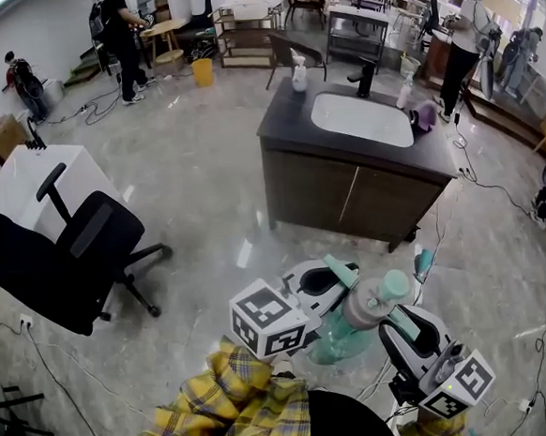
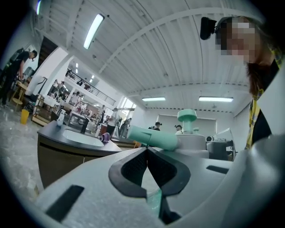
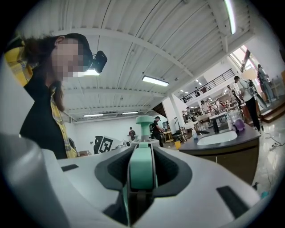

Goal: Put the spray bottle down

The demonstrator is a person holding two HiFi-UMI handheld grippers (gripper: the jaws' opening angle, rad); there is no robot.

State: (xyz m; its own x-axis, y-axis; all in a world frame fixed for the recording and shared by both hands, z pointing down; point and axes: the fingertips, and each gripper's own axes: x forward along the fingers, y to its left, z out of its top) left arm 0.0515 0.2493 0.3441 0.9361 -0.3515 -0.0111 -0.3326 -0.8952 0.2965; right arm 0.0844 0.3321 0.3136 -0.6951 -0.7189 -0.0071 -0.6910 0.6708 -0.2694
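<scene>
Zero put-down so far: spray bottle [image 1: 337, 344] is airborne at lower centre of the head view, above the floor [image 1: 206, 208], touching no surface. Right tool [image 3: 142, 173] is clamped on its teal handle, with the pump knob upright just beyond the jaws. Left tool [image 2: 147, 165] is closed, pads meeting. A teal sliver shows low in the gap; can't tell if it's pinched or just seen past. Nearest surface looks like the desk [image 1: 284, 125] with the sink, upper centre, well apart from the bottle. Left to do, by my read: carry over, set upright, release.
</scene>
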